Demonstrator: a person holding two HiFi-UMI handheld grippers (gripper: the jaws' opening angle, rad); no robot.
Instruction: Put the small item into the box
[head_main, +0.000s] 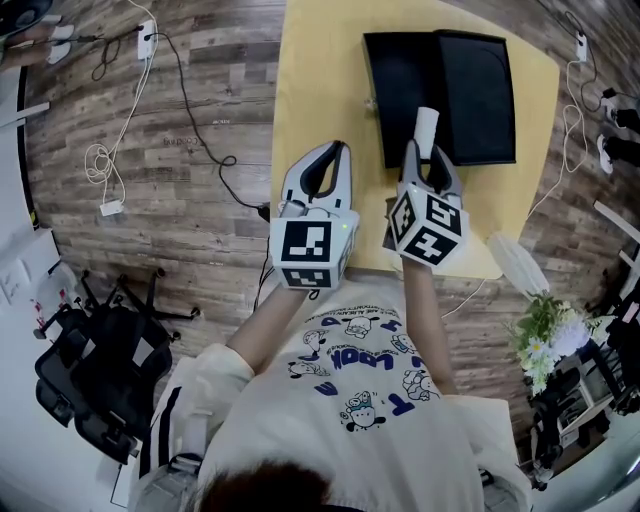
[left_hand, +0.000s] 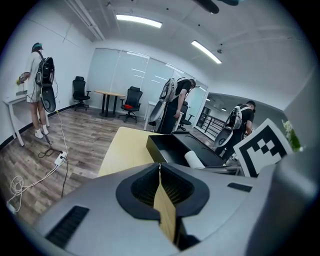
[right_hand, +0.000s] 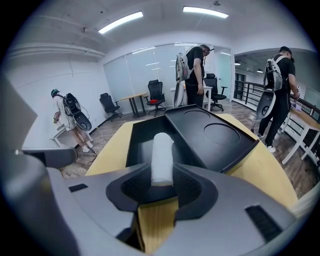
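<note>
A small white roll (head_main: 427, 124) sticks forward out of my right gripper (head_main: 427, 150), which is shut on it just above the near edge of the open black box (head_main: 400, 95). In the right gripper view the roll (right_hand: 161, 157) sits between the ribbed pads and points over the box's tray (right_hand: 140, 147). The box's lid (right_hand: 215, 135) lies open to the right. My left gripper (head_main: 338, 150) hovers over the yellow table (head_main: 310, 90), left of the box. Its jaws meet at the tip with nothing in them (left_hand: 160, 167). From the left gripper view the roll (left_hand: 194, 159) shows beside the box (left_hand: 167, 149).
The table's near edge (head_main: 370, 272) lies under both grippers. Cables and a power strip (head_main: 146, 40) lie on the wooden floor to the left. A black office chair (head_main: 100, 370) stands at lower left and flowers (head_main: 545, 330) at lower right. Several people stand farther off in the room.
</note>
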